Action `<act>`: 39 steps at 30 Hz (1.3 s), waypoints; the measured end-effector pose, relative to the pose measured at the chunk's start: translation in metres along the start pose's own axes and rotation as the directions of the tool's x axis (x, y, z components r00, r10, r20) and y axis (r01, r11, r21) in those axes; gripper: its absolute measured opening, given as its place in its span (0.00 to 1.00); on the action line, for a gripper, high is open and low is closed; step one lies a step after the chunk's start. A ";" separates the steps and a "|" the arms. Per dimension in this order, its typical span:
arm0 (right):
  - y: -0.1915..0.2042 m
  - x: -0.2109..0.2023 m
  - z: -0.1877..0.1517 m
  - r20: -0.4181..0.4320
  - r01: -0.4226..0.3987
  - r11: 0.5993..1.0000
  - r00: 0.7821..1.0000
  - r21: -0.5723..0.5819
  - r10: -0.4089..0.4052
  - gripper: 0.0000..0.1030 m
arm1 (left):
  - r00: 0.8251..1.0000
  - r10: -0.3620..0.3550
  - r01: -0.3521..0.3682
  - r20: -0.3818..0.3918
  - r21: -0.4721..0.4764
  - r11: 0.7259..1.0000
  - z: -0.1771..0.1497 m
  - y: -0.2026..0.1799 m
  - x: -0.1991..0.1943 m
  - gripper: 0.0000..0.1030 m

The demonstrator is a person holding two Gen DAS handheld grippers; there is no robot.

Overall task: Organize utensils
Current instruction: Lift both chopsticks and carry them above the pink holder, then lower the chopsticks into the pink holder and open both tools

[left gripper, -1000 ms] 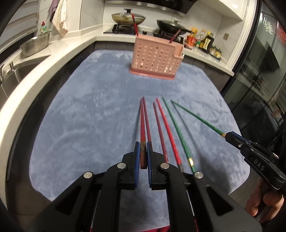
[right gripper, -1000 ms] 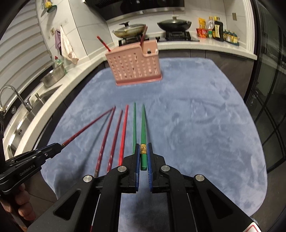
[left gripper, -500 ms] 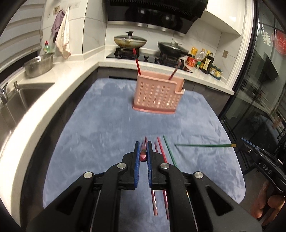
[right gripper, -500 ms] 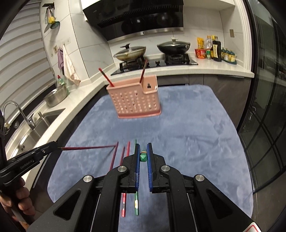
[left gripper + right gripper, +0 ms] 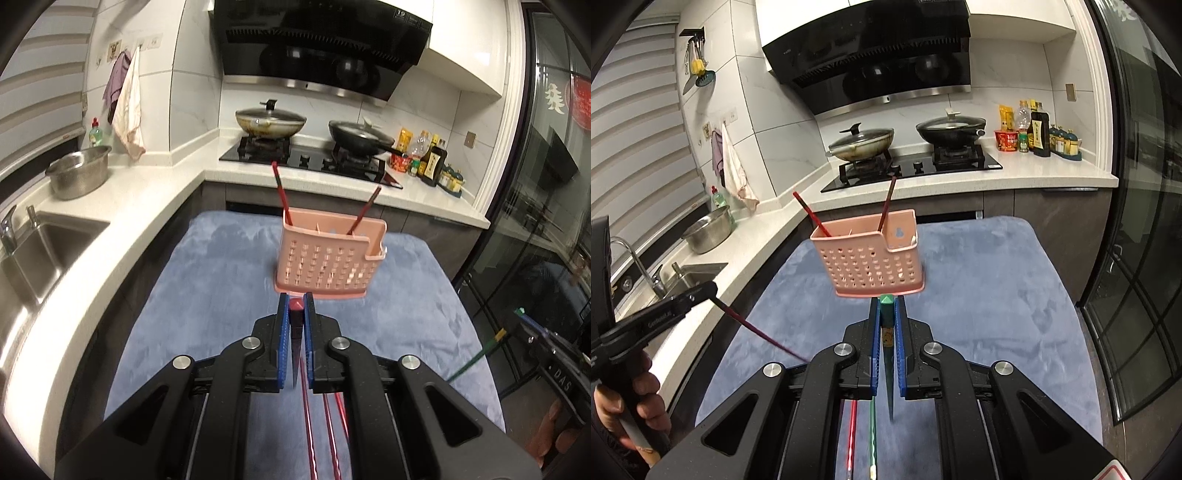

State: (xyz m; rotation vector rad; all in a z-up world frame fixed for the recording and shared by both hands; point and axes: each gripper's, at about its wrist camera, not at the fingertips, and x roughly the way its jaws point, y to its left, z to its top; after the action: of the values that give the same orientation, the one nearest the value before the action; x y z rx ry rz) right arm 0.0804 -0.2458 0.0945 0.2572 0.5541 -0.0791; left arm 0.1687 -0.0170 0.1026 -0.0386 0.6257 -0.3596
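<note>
The left gripper (image 5: 295,306) pinches a dark red chopstick (image 5: 295,325) and the right gripper (image 5: 886,301) a green chopstick (image 5: 886,332), tips hanging down (presumably for dropping in), facing the perforated pink plastic utensil basket (image 5: 873,264) standing on the blue cloth (image 5: 990,295).

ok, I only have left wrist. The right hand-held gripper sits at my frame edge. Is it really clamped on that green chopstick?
Observer: Yes. The right hand-held gripper is shut on the held green chopstick; the butt end pokes just past the pads and the tip hangs down.
Operator: Any green on the mat? I see only red.
Observer: One loose green chopstick lies on the blue mat, beside a red chopstick.
Operator: And my stick, from that side?
Observer: The dark red chopstick slants down from the left hand-held gripper, tip clear of the pink basket.
</note>
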 end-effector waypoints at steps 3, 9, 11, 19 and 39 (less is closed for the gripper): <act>0.000 0.004 0.010 0.012 -0.010 1.000 1.000 0.000 0.010 0.07 | 1.000 -0.009 0.009 0.020 0.003 1.000 0.015 -0.004 0.002 0.07; -0.001 0.006 0.041 0.055 -0.054 0.998 0.997 0.010 0.054 0.07 | 0.997 -0.037 0.036 0.065 0.020 0.999 0.048 -0.014 0.005 0.07; -0.001 0.010 0.060 0.075 -0.082 0.997 0.994 0.017 0.080 0.07 | 0.995 -0.051 0.050 0.089 0.023 0.999 0.063 -0.019 0.006 0.07; 0.000 0.028 0.128 0.177 -0.159 0.987 0.972 0.030 0.151 0.07 | 0.979 -0.044 0.036 0.201 0.043 0.998 0.125 -0.029 0.017 0.07; 0.012 0.145 0.193 0.175 -0.126 0.992 0.977 0.007 0.123 0.07 | 0.976 0.006 -0.014 0.218 0.034 0.999 0.181 -0.018 0.103 0.07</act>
State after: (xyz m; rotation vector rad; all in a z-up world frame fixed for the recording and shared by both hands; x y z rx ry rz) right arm 0.3034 -0.2855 0.1786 0.2989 0.3620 0.0147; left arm 0.3452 -0.0817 0.1939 -0.0407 0.4017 -0.3510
